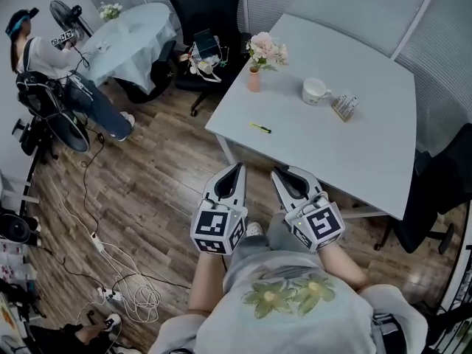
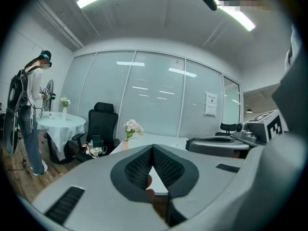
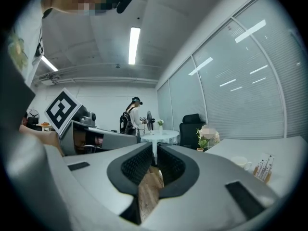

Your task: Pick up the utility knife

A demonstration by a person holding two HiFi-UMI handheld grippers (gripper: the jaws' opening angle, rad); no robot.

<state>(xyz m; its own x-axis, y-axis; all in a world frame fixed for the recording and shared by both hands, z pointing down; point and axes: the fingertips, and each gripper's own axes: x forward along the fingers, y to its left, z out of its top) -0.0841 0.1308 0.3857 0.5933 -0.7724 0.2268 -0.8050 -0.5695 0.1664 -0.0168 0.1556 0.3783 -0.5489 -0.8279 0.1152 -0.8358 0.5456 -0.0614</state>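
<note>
The utility knife (image 1: 259,128) is a small yellow bar lying near the front left edge of the white table (image 1: 354,146). Both grippers are held low in front of the person, over the wooden floor and short of the table. My left gripper (image 1: 239,167) points toward the table edge below the knife; its jaws meet at the tips (image 2: 153,148) with nothing between them. My right gripper (image 1: 278,172) sits beside it, and its jaws (image 3: 155,149) stand a narrow slit apart, empty. I cannot make out the knife in either gripper view.
On the table stand a vase of pink flowers (image 1: 254,76), a white mug (image 1: 316,91) and a small holder (image 1: 344,107). A black office chair (image 1: 206,21), a cloth-covered round table (image 1: 133,39) and a person (image 1: 51,57) are beyond. Cables (image 1: 125,286) lie on the floor at left.
</note>
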